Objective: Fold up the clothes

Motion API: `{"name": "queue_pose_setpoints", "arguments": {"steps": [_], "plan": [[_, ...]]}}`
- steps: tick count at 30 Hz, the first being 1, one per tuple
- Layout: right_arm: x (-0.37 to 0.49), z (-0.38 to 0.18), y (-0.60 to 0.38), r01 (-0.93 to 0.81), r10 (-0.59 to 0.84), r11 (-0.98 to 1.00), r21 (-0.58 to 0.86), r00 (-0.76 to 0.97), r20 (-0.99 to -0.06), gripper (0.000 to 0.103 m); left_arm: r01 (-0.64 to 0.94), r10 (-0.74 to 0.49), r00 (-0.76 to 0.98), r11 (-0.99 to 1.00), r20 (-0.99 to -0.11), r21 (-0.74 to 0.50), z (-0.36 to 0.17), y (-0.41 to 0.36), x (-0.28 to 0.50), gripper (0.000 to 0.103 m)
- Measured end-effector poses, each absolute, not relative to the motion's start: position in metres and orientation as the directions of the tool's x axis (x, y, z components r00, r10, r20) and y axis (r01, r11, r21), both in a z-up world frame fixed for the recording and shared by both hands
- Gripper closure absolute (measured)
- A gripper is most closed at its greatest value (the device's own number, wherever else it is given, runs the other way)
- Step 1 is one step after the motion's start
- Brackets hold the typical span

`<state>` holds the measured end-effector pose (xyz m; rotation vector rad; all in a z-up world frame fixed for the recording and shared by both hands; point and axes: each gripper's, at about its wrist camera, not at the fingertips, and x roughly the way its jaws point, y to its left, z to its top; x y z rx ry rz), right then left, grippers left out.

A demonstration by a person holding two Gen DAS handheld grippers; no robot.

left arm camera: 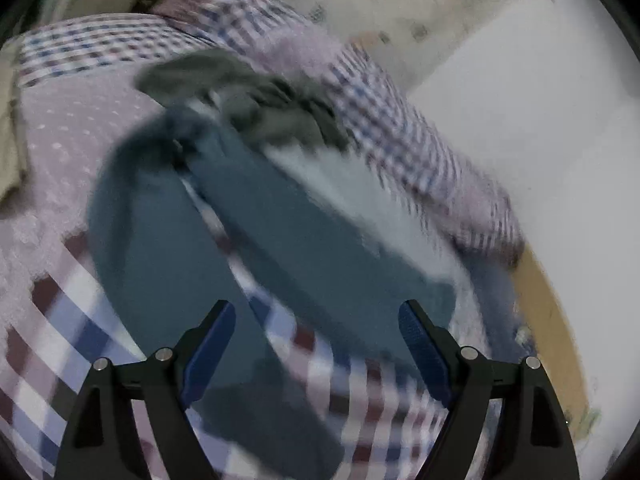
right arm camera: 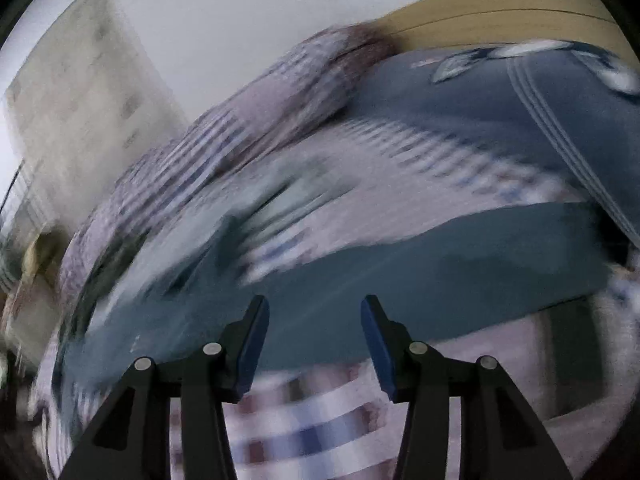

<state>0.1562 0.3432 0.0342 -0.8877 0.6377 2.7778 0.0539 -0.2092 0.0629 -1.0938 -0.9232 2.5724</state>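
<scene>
Our left gripper (left arm camera: 316,344) has its blue-padded fingers (left arm camera: 212,344) spread wide with nothing between them, hanging just above a teal garment (left arm camera: 168,248) that lies spread on the checked bedsheet (left arm camera: 52,328). Between two teal parts of that garment a strip of the red, blue and white check shows through. Beyond the teal cloth lies a crumpled grey-green garment (left arm camera: 256,104), and next to it a pale white piece (left arm camera: 360,200). A pink dotted cover (left arm camera: 68,132) lies to the left, and a rolled checked quilt (left arm camera: 400,120) runs along the far side toward the white wall (left arm camera: 520,80).

Our right gripper (right arm camera: 315,340) holds its fingers (right arm camera: 252,344) moderately apart, also empty, over the near edge of the same teal garment (right arm camera: 400,280). Farther out we see a navy garment with white stripes (right arm camera: 540,120) against the wooden bed frame (right arm camera: 500,8). Both views are blurred, so finer detail escapes us.
</scene>
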Motion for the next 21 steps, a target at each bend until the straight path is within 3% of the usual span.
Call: {"name": "queue_pose_setpoints", "arguments": {"steps": [5,10,13,14,15,18,21], "plan": [[0.132,0.014,0.271,-0.024,-0.151,-0.964,0.263,-0.768,-0.622,0.052,0.024,0.351,-0.602,-0.89,-0.717,-0.456,0.041,-0.162,0.059,0.017],[0.113,-0.011,0.238,0.055,-0.187,-0.976,0.21,-0.705,-0.684,0.052,0.015,0.273,-0.536,-0.943,-0.799,-0.332,0.025,-0.141,0.05,0.024],[0.1,-0.023,0.23,0.066,-0.181,-0.98,0.187,-0.681,-0.71,0.052,0.035,0.226,-0.538,-0.957,-0.812,-0.289,0.022,-0.145,0.047,0.06],[0.098,-0.026,0.227,0.069,-0.179,-0.981,0.18,-0.675,-0.716,0.052,0.05,0.215,-0.54,-0.957,-0.814,-0.286,0.022,-0.15,0.045,0.082],[0.097,-0.027,0.224,0.075,-0.177,-0.982,0.171,-0.674,-0.717,0.052,0.066,0.227,-0.539,-0.949,-0.811,-0.309,0.02,-0.159,0.042,0.095],[0.094,-0.028,0.216,0.096,-0.171,-0.985,0.144,-0.673,-0.719,0.051,0.126,0.229,-0.555,-0.927,-0.8,-0.353,0.02,-0.186,0.036,0.103],[0.092,-0.03,0.215,0.099,-0.176,-0.984,0.148,-0.671,-0.72,0.051,0.235,0.07,-0.655,-0.928,-0.752,-0.291,0.043,-0.22,0.033,0.103]]}}
